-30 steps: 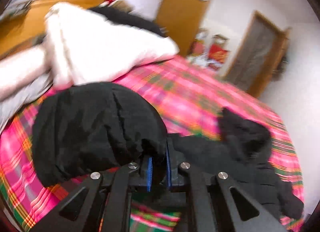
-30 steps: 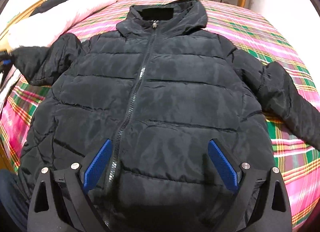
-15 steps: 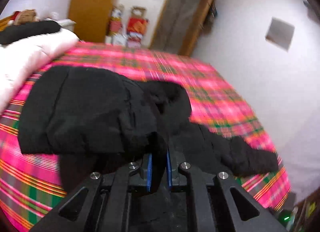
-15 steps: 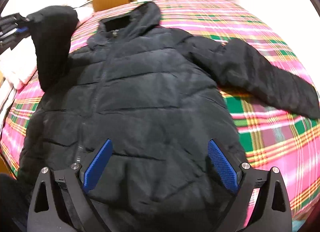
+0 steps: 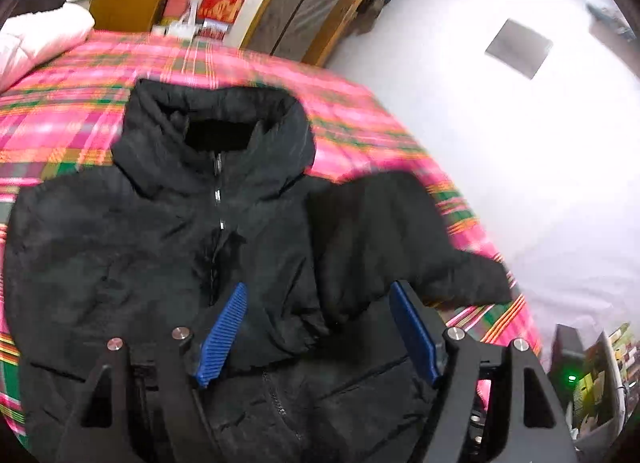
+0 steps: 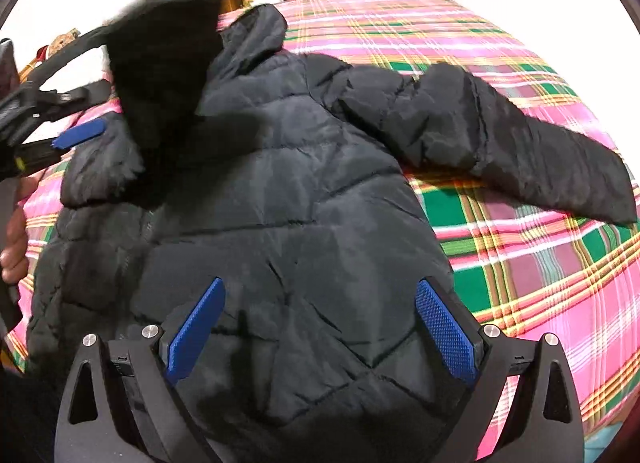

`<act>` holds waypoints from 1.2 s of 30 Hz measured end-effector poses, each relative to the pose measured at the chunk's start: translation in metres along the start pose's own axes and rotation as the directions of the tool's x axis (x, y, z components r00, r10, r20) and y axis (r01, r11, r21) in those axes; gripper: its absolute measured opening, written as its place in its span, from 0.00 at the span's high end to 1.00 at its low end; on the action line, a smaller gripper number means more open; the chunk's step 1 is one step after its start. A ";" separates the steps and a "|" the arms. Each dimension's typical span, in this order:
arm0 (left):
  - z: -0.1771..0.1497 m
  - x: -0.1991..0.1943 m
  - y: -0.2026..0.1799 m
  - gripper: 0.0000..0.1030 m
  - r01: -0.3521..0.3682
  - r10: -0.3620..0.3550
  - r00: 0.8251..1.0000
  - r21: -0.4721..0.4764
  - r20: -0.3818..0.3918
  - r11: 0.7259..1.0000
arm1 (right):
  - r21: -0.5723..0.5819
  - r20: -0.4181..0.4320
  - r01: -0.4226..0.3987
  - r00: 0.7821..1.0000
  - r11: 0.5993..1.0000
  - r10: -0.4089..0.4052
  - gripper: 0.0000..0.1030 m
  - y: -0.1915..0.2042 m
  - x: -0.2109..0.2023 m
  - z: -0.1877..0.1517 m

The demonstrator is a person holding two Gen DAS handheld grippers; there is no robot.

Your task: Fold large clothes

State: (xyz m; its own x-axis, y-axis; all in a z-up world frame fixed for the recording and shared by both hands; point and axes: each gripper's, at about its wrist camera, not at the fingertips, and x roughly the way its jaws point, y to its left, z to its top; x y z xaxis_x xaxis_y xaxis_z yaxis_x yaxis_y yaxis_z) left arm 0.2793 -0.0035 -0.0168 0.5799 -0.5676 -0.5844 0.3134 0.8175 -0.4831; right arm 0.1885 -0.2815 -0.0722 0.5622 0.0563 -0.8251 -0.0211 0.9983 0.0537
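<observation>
While both tongs, L (image 5: 318, 333) & R (image 6: 320, 329), gape, jacket (image 6: 280, 203) lies under them.

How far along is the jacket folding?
Early. One sleeve is already swung in over the jacket front. Nothing is in hand: the left gripper and right gripper are both open above it. Left to do: the other sleeve, lying out on the bed, then the body.
</observation>
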 end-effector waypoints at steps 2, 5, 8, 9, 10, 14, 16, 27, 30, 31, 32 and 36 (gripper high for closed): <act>0.001 -0.022 0.005 0.26 -0.004 0.005 0.999 -0.013 0.052 1.000 | -0.017 0.038 -0.002 0.999 1.000 0.003 0.06 0.009 -0.007 0.006; 0.001 -0.043 0.028 0.26 -0.091 0.097 0.989 -0.057 0.115 0.994 | -0.052 0.099 0.001 0.995 0.999 0.004 0.06 0.023 -0.016 0.019; 0.003 -0.043 0.064 0.28 -0.240 0.248 0.966 -0.109 0.073 0.965 | -0.095 0.126 -0.005 0.992 0.995 0.018 0.07 0.039 -0.008 0.038; 0.002 -0.041 0.078 0.29 -0.269 0.278 0.959 -0.140 0.053 0.953 | -0.103 0.118 -0.018 0.992 0.995 0.030 0.07 0.043 0.001 0.047; 0.001 -0.040 0.091 0.31 -0.295 0.305 0.952 -0.165 0.038 0.941 | -0.105 0.106 -0.035 0.993 0.994 0.046 0.07 0.047 0.012 0.058; -0.007 -0.026 0.133 0.45 -0.401 0.395 0.916 -0.238 -0.074 0.885 | -0.132 0.069 -0.047 0.996 0.990 0.057 0.21 0.062 0.060 0.090; -0.012 -0.007 0.141 0.45 -0.404 0.389 0.915 -0.254 -0.110 0.878 | -0.125 0.010 -0.030 0.999 0.992 0.032 0.35 0.061 0.094 0.101; -0.013 0.009 0.141 0.44 -0.439 0.414 0.898 -0.258 -0.147 0.861 | -0.100 -0.035 0.003 0.999 0.995 -0.007 0.36 0.050 0.126 0.127; -0.007 -0.012 0.129 0.44 -0.427 0.427 0.902 -0.250 -0.056 0.869 | -0.100 0.022 0.009 1.000 0.995 -0.007 0.36 0.046 0.105 0.121; -0.006 -0.014 0.126 0.44 -0.451 0.452 0.891 -0.227 -0.048 0.863 | -0.092 0.022 0.010 1.000 0.996 -0.008 0.36 0.044 0.104 0.119; -0.007 -0.011 0.126 0.44 -0.474 0.473 0.879 -0.205 -0.059 0.856 | -0.078 0.011 0.010 1.000 0.997 -0.009 0.36 0.040 0.106 0.116; -0.019 0.017 0.146 0.44 -0.485 0.452 0.872 -0.215 -0.187 0.848 | -0.008 -0.078 -0.029 0.997 1.000 0.028 0.36 0.021 0.134 0.113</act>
State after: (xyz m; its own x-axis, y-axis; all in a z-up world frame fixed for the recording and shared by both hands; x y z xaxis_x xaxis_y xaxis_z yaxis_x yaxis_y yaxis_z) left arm 0.3202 0.1048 -0.1097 0.5073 -0.1440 -0.8497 -0.1769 0.9476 -0.2662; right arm 0.3566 -0.2547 -0.1180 0.4949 0.0850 -0.8648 -0.0437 0.9964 0.0729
